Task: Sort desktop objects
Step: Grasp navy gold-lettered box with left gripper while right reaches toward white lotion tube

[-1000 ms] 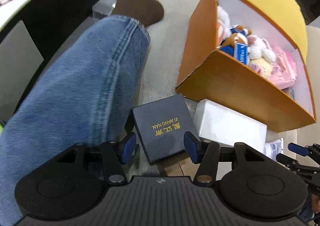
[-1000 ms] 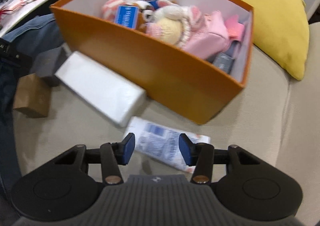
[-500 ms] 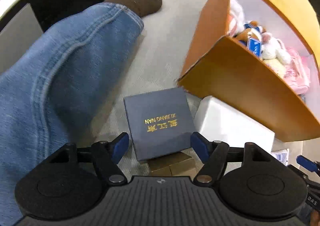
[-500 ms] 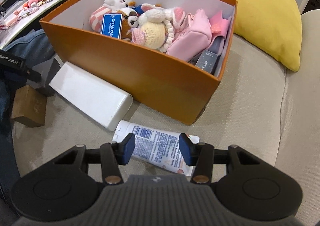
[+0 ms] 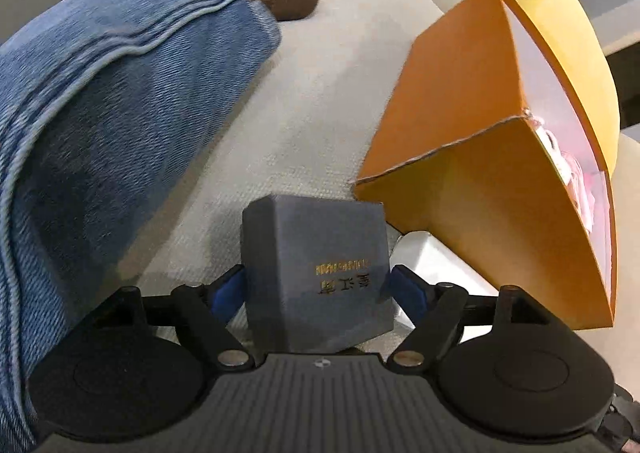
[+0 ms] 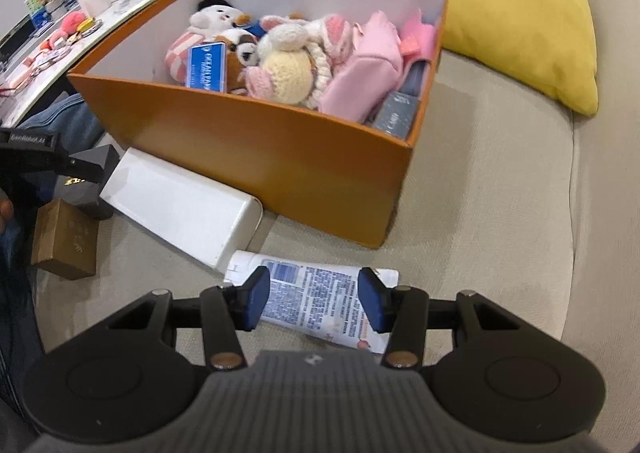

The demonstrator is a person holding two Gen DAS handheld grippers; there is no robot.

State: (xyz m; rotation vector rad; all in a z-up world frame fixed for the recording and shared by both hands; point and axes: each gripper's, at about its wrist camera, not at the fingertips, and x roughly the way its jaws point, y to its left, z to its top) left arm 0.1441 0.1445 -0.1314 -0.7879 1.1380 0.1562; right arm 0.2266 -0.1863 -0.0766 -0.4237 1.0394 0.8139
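Observation:
My left gripper (image 5: 318, 287) is shut on a dark grey box with gold lettering (image 5: 316, 273), tilted up off the sofa beside the orange box (image 5: 472, 181). It also shows in the right wrist view (image 6: 86, 177). My right gripper (image 6: 314, 299) is open, its fingers on either side of a white printed tube (image 6: 316, 297) lying on the cushion. The orange box (image 6: 256, 157) holds plush toys, a pink pouch and small boxes.
A long white box (image 6: 180, 205) lies against the orange box's front. A brown box (image 6: 66, 239) lies at the left. A jeans-clad leg (image 5: 100, 133) fills the left. A yellow cushion (image 6: 500, 5) sits behind the box. A cluttered white table (image 6: 60, 29) stands far left.
My left gripper has closed on the dark grey box and tipped it up off the brown box. My right gripper has stayed open over the tube, with the view pulling back slightly.

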